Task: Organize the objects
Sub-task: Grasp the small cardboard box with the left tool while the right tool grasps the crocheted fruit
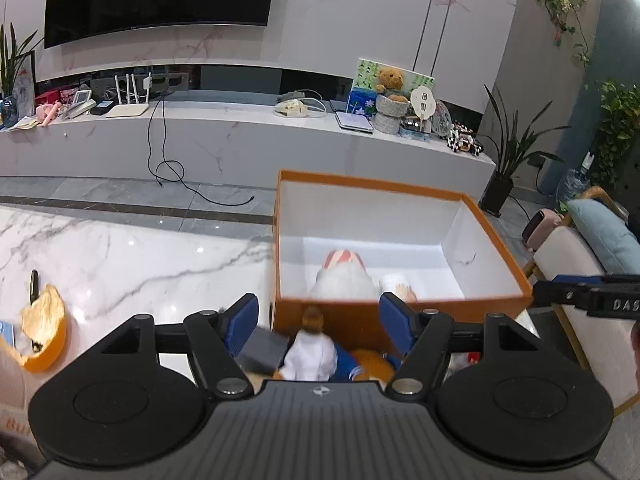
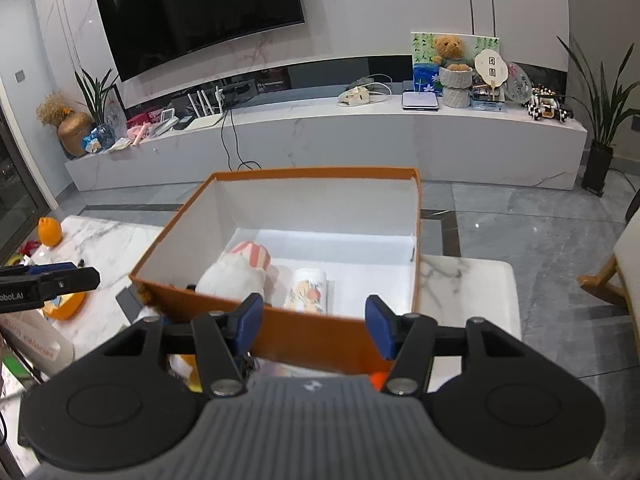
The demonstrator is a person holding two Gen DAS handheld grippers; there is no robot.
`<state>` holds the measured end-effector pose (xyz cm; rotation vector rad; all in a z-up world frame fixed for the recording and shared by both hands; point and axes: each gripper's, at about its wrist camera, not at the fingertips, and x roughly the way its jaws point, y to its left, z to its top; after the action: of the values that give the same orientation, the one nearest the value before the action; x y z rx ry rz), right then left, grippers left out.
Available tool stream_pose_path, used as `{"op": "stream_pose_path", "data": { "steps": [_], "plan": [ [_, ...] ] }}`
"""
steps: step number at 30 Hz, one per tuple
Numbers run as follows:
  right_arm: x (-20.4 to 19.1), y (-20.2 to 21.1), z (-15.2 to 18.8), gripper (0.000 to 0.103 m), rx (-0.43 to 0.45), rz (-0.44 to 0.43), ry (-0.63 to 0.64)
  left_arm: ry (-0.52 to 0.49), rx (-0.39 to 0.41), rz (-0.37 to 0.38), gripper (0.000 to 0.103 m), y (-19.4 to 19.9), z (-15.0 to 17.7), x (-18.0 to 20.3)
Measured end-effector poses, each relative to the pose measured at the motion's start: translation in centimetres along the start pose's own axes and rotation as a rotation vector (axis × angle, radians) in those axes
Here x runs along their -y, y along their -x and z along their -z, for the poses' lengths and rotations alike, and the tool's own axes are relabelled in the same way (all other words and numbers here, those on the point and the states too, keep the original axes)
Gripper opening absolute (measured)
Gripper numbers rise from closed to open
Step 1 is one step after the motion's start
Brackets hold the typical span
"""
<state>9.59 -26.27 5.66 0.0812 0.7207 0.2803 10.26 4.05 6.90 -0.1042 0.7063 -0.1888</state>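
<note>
left hand-held gripper (image 1: pixel 318 316): blue padded jaws apart, nothing clamped | right hand-held gripper (image 2: pixel 314 324): jaws apart, empty | orange cardboard box (image 2: pixel 320 326): rectangular, white inside, on glossy marble counter (image 1: pixel 120 256) | fluffy white plush toy (image 2: pixel 236 274) and printed cylinder (image 2: pixel 308 290): lying in box
</note>
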Motion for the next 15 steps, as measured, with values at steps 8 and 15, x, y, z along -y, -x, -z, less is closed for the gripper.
{"op": "stream_pose_path", "data": {
  "steps": [8,15],
  "plan": [
    [-0.4,1.6,2.8,0.067,-0.008,0.008,-0.003,-0.037,0.035,0.038,0.086,-0.2,3.4,-0.9],
    [1.1,-0.3,5.6,0.068,-0.059,0.071,-0.044,-0.053,-0.025,-0.023,0.083,-1.8,5.7,-1.3]
  ]
}}
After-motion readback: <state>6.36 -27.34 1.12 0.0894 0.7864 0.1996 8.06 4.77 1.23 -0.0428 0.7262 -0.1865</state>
